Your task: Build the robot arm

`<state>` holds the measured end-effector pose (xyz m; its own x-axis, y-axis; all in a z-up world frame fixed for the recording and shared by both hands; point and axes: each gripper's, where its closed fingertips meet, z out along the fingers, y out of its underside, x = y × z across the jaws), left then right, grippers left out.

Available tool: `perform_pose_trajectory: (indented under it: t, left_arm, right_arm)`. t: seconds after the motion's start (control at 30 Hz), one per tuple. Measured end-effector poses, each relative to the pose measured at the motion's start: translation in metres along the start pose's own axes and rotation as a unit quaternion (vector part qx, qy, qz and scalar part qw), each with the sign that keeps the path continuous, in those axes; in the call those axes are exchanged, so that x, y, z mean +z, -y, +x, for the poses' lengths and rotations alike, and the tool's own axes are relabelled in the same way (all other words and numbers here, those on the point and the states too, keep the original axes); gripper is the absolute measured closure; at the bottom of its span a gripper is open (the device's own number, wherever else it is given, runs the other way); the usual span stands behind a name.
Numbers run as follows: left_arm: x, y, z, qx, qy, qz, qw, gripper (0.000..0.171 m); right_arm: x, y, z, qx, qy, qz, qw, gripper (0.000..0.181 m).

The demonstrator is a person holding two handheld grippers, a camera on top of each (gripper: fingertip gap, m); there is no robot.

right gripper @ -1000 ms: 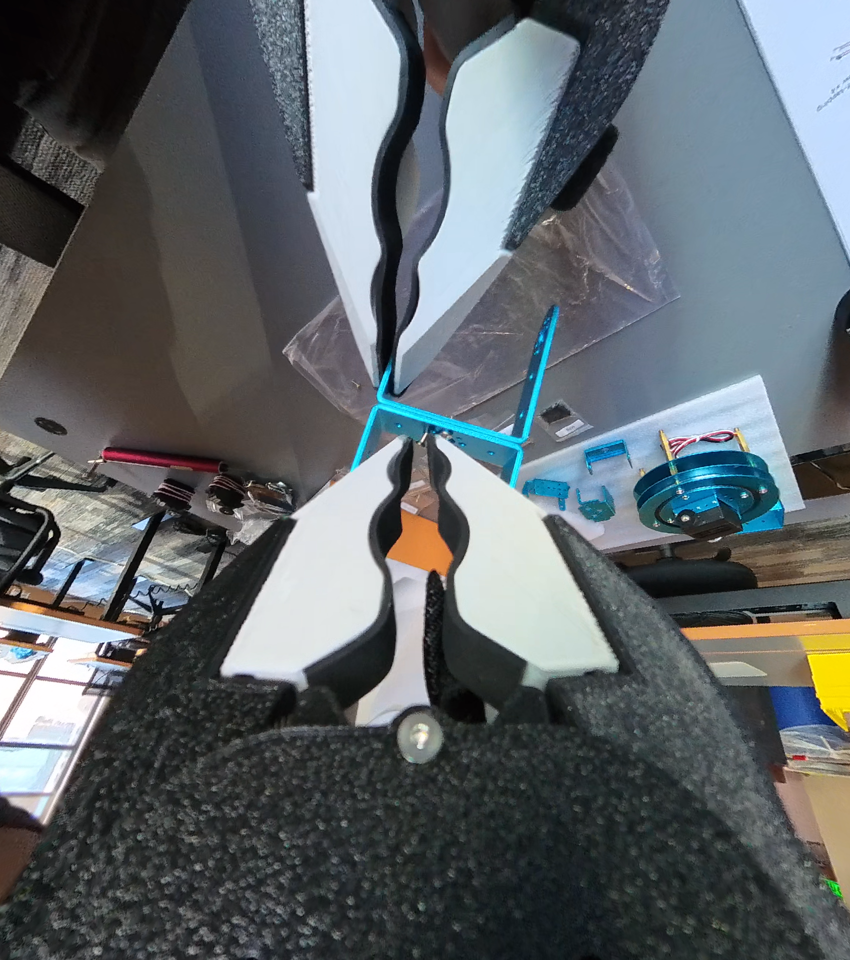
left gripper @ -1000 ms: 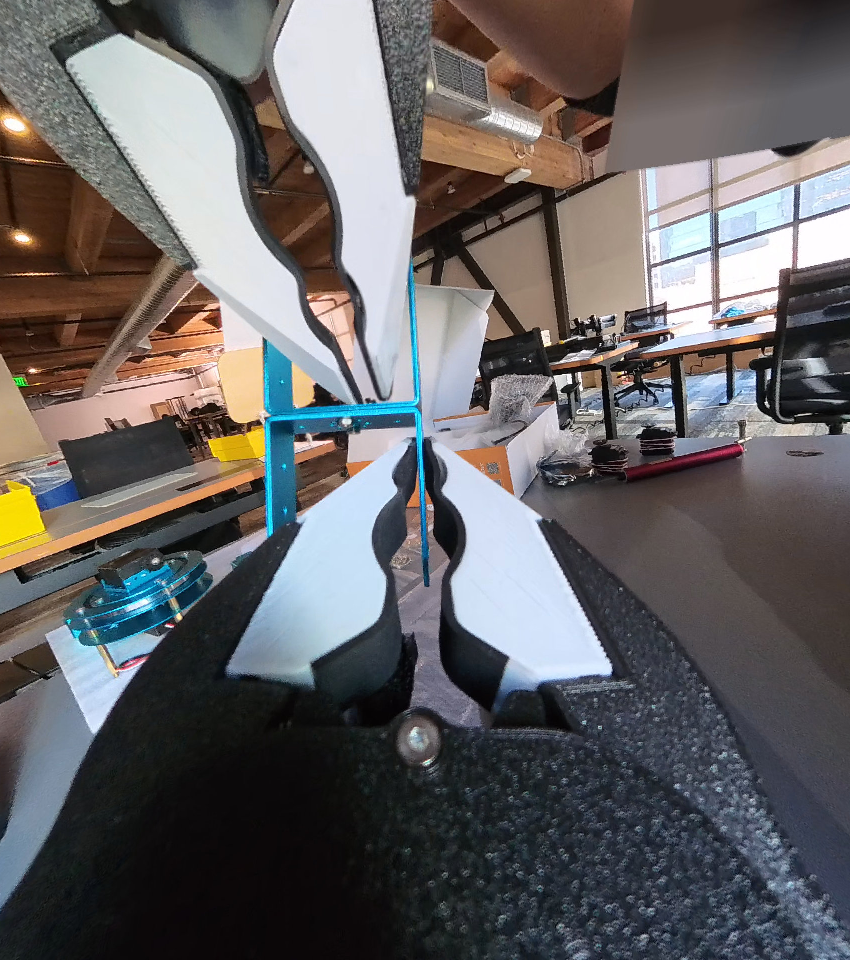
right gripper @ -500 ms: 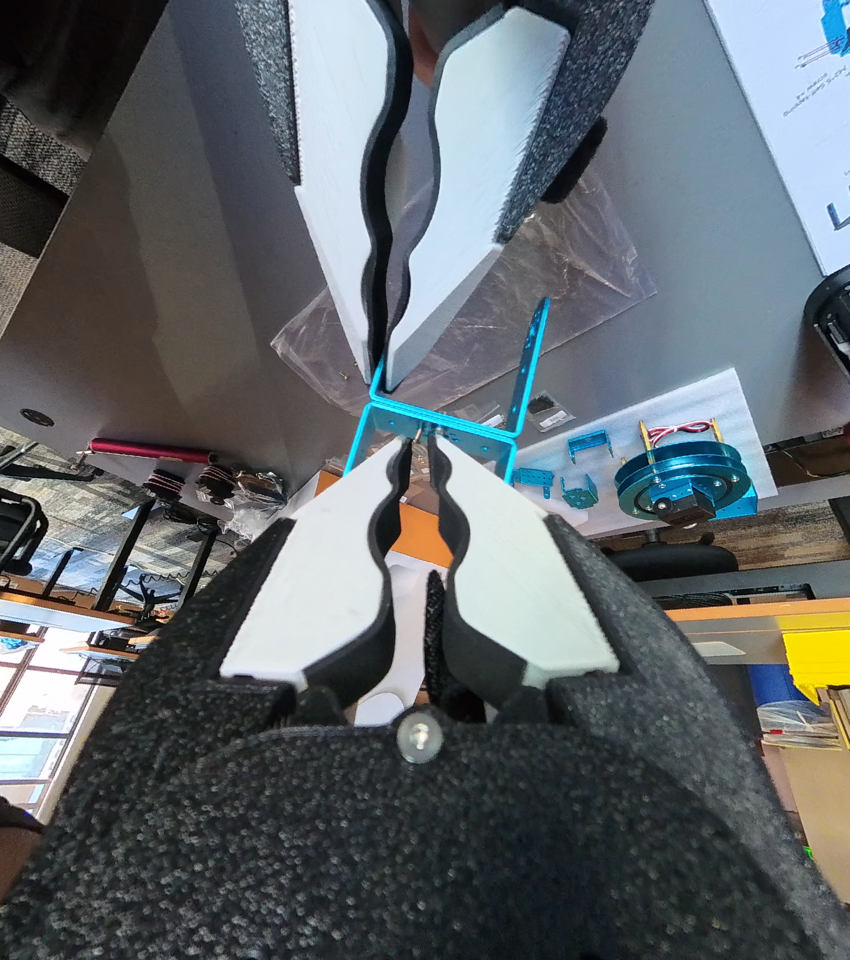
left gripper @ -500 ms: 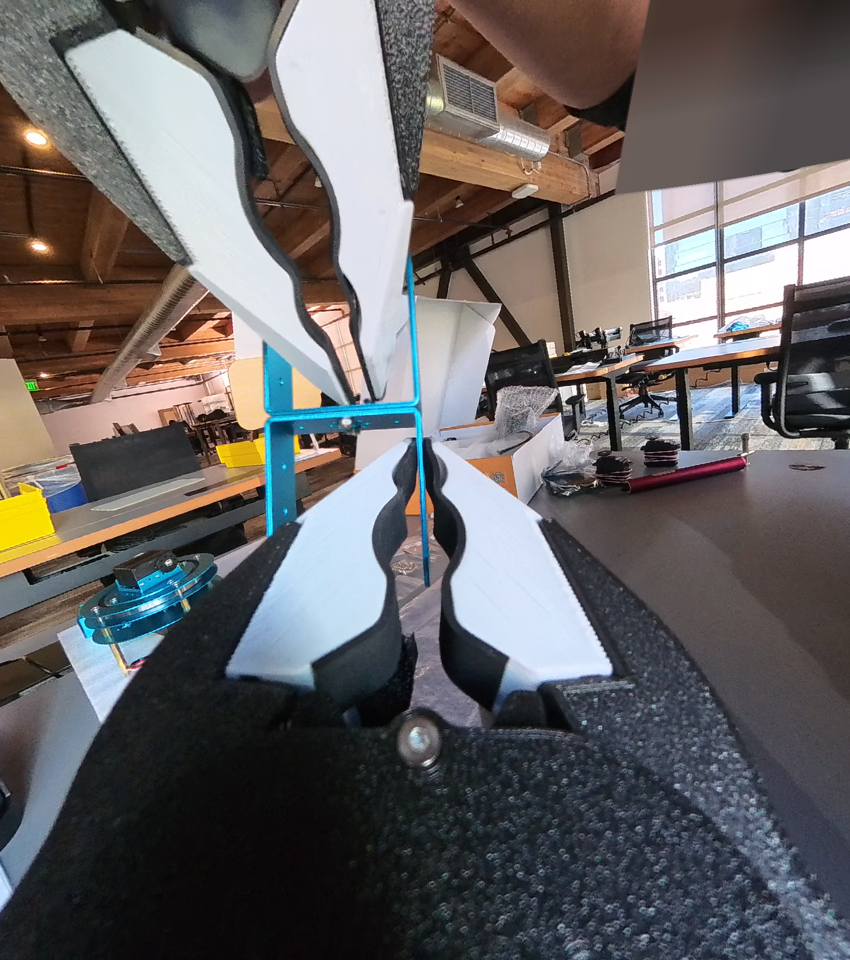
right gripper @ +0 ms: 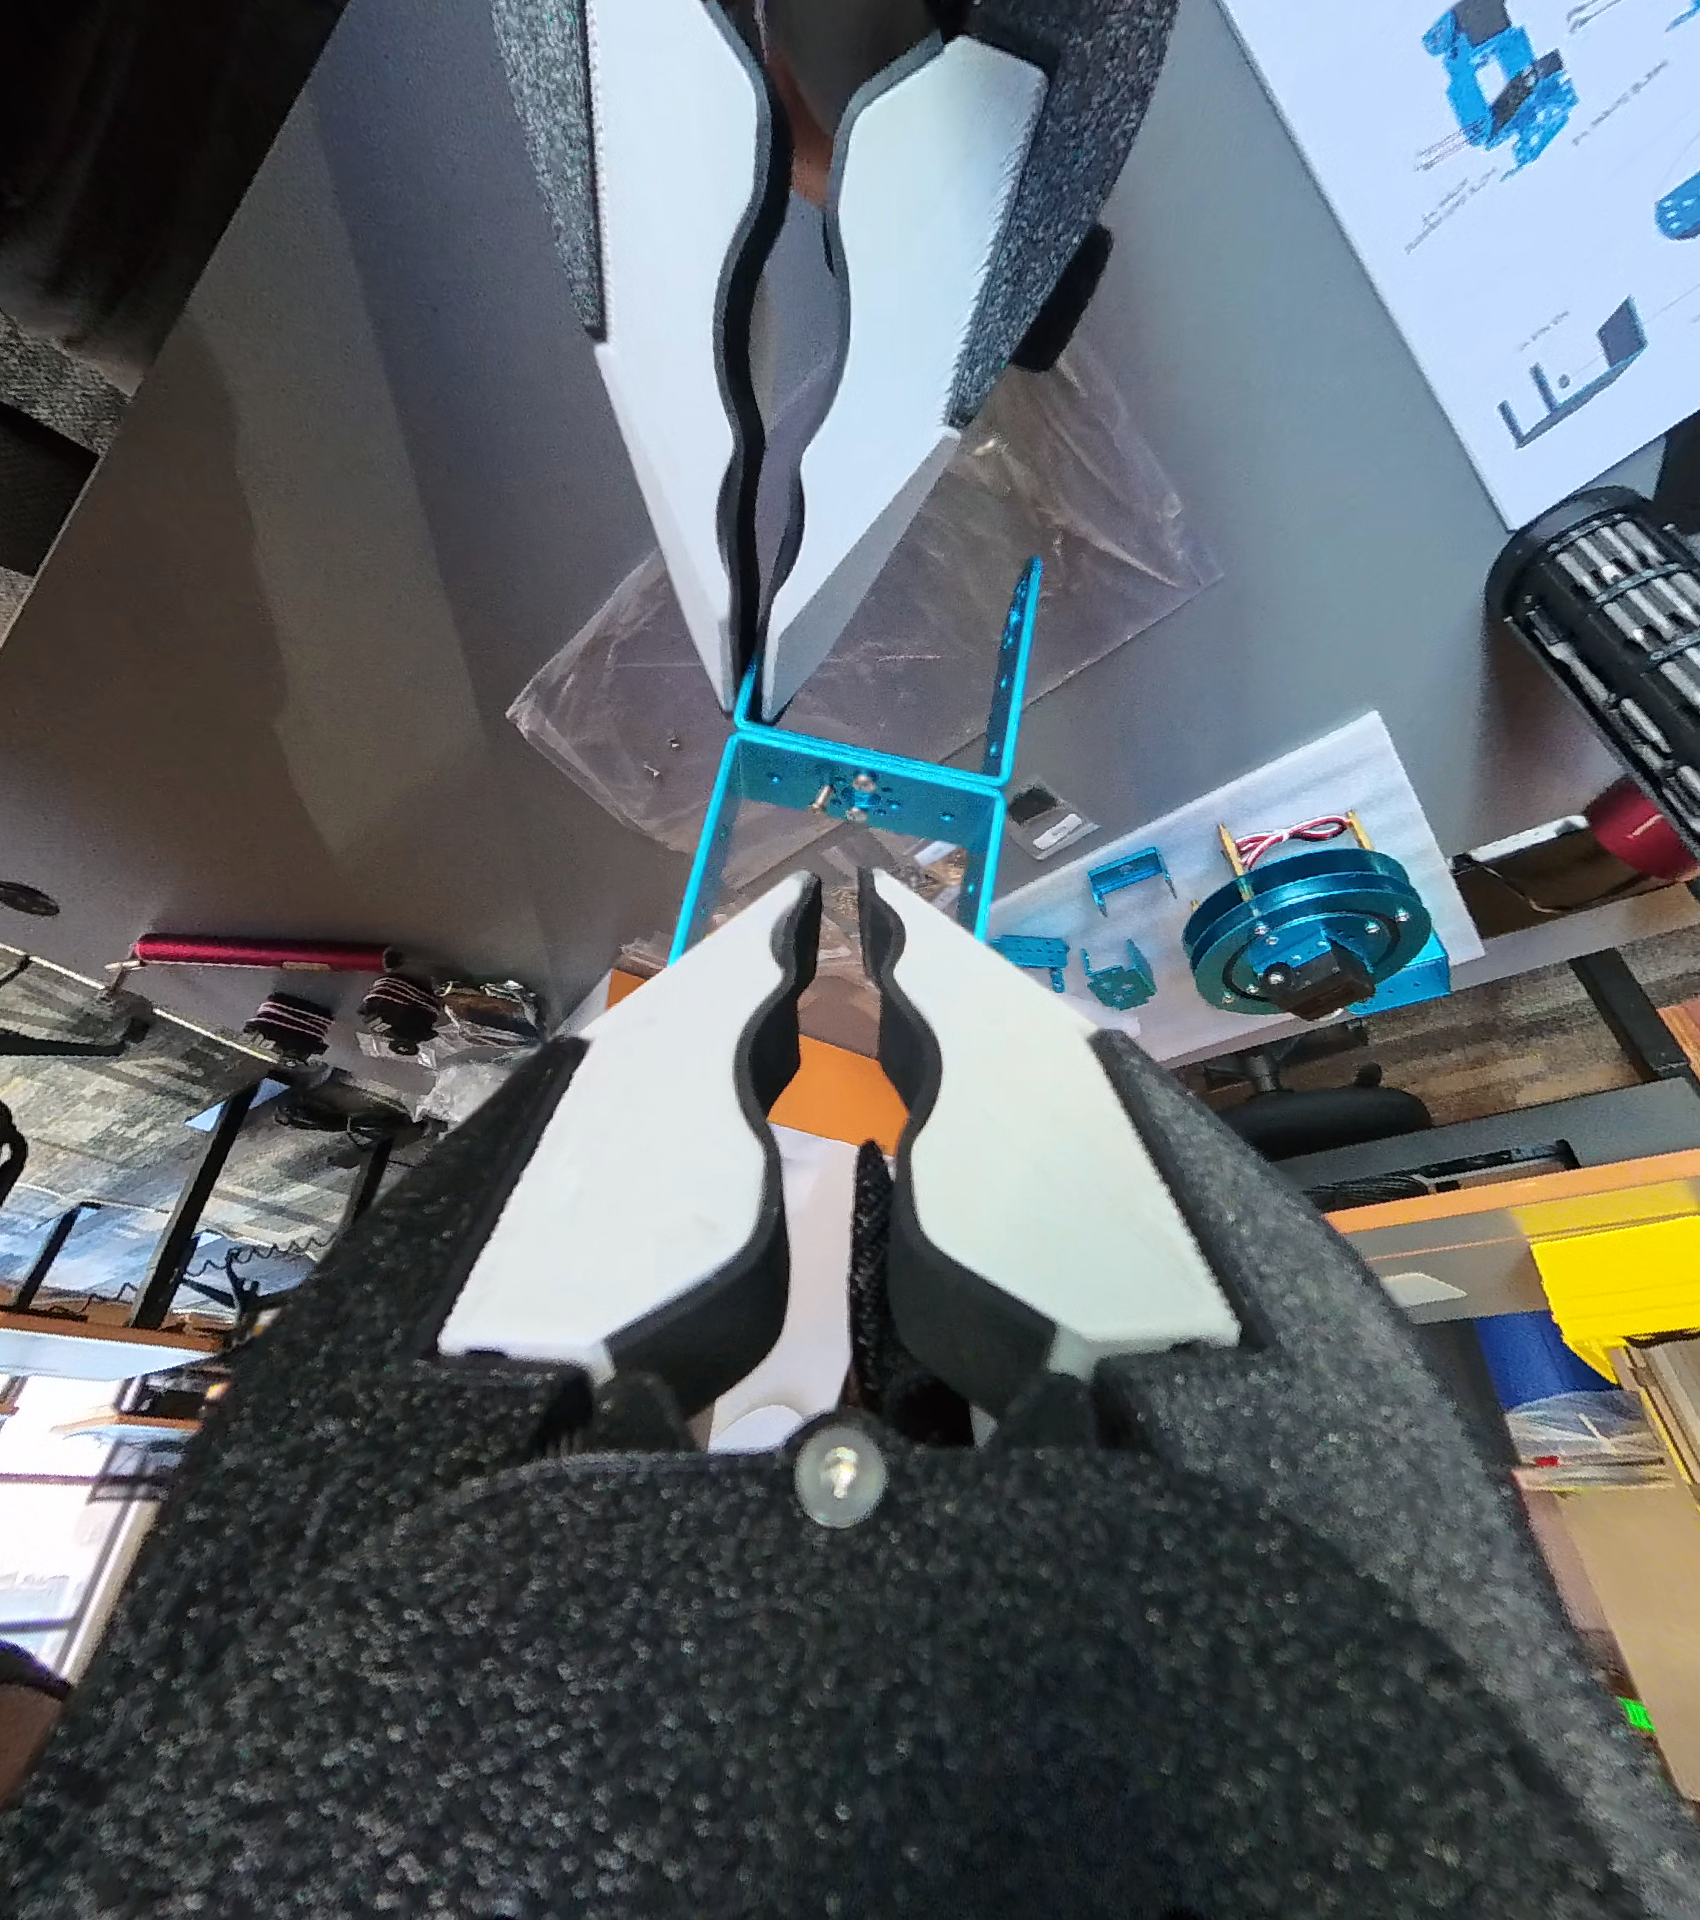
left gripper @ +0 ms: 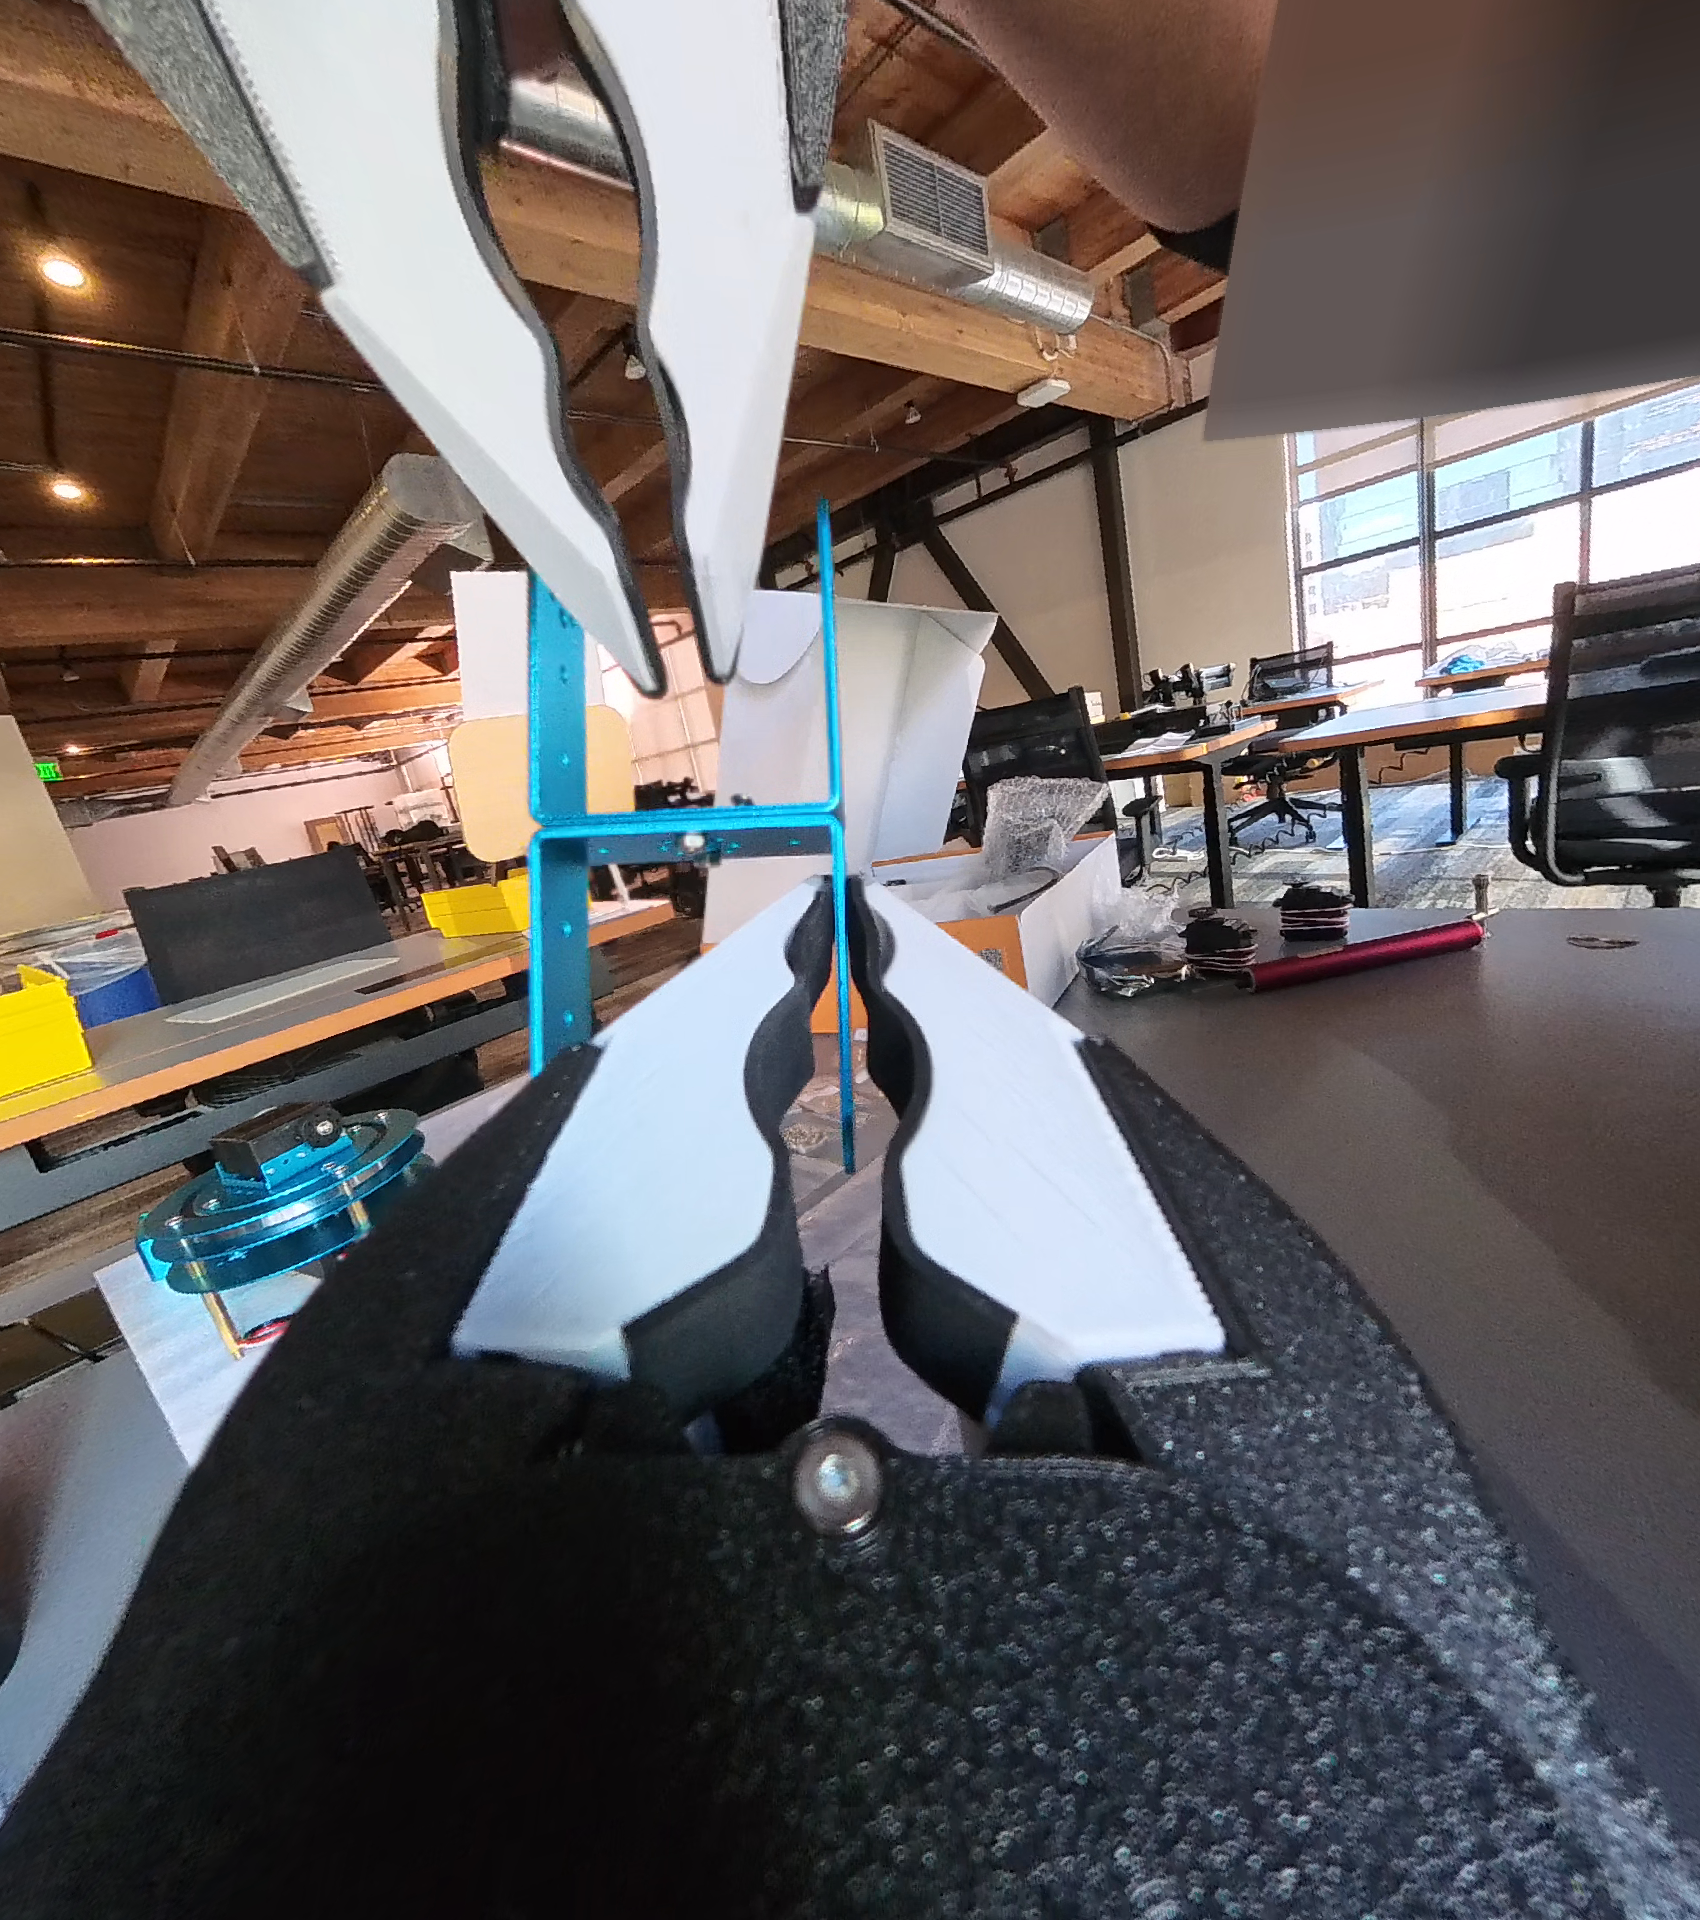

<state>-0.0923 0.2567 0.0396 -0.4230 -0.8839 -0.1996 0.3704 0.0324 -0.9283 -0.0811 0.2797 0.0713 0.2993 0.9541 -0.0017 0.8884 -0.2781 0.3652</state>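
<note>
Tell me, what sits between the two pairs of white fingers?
A blue H-shaped metal bracket, seen in both wrist views. The left gripper is shut on one of its arms; the right gripper is open between two others, gripping nothing.

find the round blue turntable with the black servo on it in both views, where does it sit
Left wrist view: round blue turntable sits lower left, on white foam, left of the left claw.
Right wrist view: it sits right of centre, on the same foam.
Shared landmark: the blue metal bracket.
</note>
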Motion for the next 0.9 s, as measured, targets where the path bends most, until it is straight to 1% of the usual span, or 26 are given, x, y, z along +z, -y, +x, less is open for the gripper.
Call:
perform_pose_trajectory:
  t: [0.1, 0.17, 0.23, 0.37, 0.7, 0.83, 0.9]
  left_arm:
    - [0.001, 0.000, 0.002, 0.003, -0.002, -0.001, 1.000, 0.171]
    - [0.002, 0.000, 0.003, 0.002, -0.003, -0.002, 1.000, 0.171]
    - [0.002, -0.001, 0.004, 0.001, -0.005, -0.002, 1.000, 0.171]
    - [0.002, 0.000, 0.005, 0.000, -0.006, -0.001, 1.000, 0.171]
    - [-0.001, 0.004, 0.002, 0.006, 0.000, 0.002, 1.000, 0.171]
    - [-0.002, 0.006, 0.002, 0.008, 0.001, 0.002, 1.000, 0.171]
    - [-0.003, 0.007, -0.001, 0.007, 0.008, 0.003, 1.000, 0.171]
  right_arm:
    - [0.008, -0.003, -0.002, -0.001, 0.004, -0.008, 1.000, 0.175]
    - [0.014, -0.003, -0.009, -0.003, 0.023, -0.014, 1.000, 0.181]
    - [0.019, -0.003, -0.013, 0.002, 0.039, -0.022, 0.999, 0.181]
    - [0.022, -0.002, -0.013, 0.004, 0.047, -0.024, 0.999, 0.181]
    - [0.018, 0.002, -0.008, -0.001, 0.037, -0.025, 0.999, 0.181]
    - [0.017, 0.008, -0.008, -0.003, 0.036, -0.006, 0.999, 0.181]
    - [0.015, 0.010, -0.004, -0.004, 0.016, 0.001, 1.000, 0.181]
